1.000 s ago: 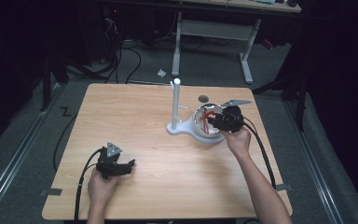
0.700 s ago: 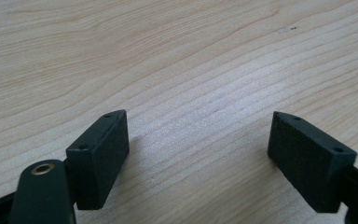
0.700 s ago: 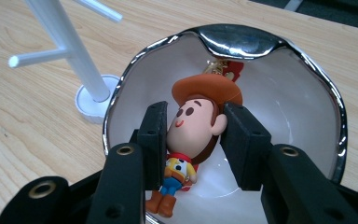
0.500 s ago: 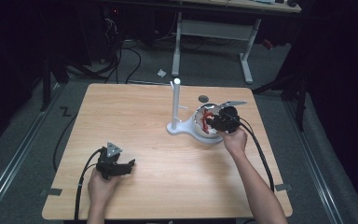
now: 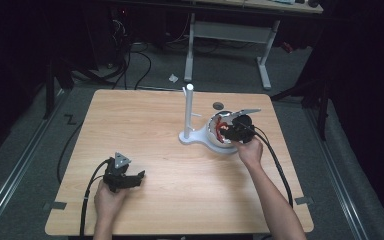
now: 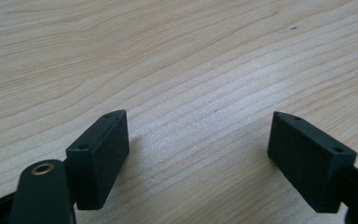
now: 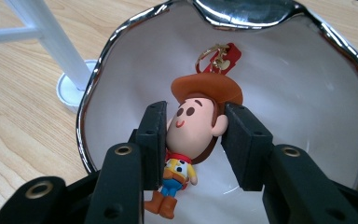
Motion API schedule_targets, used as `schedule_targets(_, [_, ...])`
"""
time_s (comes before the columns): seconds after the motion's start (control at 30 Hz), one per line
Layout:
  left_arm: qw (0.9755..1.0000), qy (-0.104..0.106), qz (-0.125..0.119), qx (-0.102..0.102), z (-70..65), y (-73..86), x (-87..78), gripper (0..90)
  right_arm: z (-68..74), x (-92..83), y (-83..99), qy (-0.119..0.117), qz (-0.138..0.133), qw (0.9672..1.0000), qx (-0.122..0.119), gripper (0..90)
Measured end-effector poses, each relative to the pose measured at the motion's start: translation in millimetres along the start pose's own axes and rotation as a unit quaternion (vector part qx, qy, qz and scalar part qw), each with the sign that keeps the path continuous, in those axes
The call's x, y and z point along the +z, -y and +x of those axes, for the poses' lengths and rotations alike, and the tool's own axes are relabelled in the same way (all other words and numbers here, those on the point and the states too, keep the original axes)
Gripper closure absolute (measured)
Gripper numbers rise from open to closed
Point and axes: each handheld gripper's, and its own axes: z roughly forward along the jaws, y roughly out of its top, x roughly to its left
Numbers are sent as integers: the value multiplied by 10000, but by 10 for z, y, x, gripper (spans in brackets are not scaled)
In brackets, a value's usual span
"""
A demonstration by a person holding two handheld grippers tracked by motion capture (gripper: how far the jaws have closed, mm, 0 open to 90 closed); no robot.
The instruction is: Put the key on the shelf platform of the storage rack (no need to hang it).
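Between the earlier high views and the present one, the right gripper (image 5: 231, 131) has shifted slightly toward the person over the white bowl (image 5: 211, 134), and the hand that carries it sits a little lower on the table than before. In the right gripper view its jaws press on both sides of the head of the cowboy figure keychain (image 7: 193, 135), which hangs above the inside of the bowl. No further change is visible: the remaining differences between the pictures are too small to tell at this picture size.
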Motion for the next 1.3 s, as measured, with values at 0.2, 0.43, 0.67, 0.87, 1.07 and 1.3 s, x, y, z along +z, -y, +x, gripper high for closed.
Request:
schedule_targets(0.2, [10000, 0, -1, 0, 0, 0, 0, 208, -8, -2, 6, -24, 23, 10000, 30, 569])
schedule_targets(0.43, [10000, 1, -1, -1, 0, 0, 0, 208, -23, -74, -2, -15, -152, 9999, 65, 526])
schedule_targets(0.67, [10000, 1, 1, -1, 0, 0, 0, 208, -56, -139, 35, 7, -232, 9996, 132, 538])
schedule_targets(0.87, [10000, 1, 1, -2, 0, 0, 0, 208, -76, -267, 34, 3, -291, 9995, 85, 527])
schedule_targets(1.07, [10000, 1, 0, -2, 0, 0, 0, 208, -88, -368, 31, -25, -408, 9991, 117, 495])
schedule_targets(1.3, [10000, 2, 0, -2, 0, 0, 0, 208, -101, -498, 84, -151, -624, 9978, 190, 470])
